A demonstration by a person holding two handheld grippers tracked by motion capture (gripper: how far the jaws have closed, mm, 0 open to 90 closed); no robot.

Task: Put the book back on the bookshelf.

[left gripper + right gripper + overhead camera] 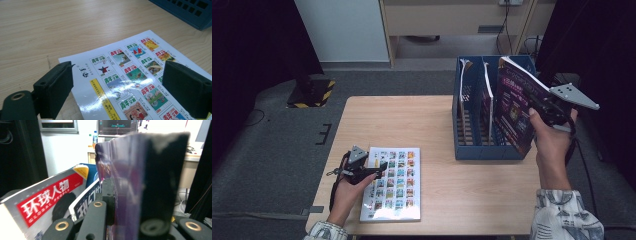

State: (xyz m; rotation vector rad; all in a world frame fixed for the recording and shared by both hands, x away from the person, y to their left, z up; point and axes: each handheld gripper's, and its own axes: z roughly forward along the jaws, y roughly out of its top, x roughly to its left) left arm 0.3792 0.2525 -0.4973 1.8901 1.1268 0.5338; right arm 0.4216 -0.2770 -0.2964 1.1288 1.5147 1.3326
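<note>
Table (432, 120): pale wood top, filling the centre of the high view.

File rack (472, 145): blue, slotted, standing in the upper right of the tabletop; two magazines upright in its compartments, one with a red title band (47, 200) at the lower left of the right gripper view.

White magazine (392, 185): flat at the lower centre-left of the table, back cover up, printed with a grid of small cover pictures.

Purple magazine (514, 107): held upright and tilted above the rack's right end, at the upper right of the high view.

Right gripper (552, 112): jaws clamped tight on the purple magazine's edge; a hand behind it.

Left gripper (379, 167): at the white magazine's left edge, jaws spread wide with nothing between them; the cover lies below the gap.
</note>
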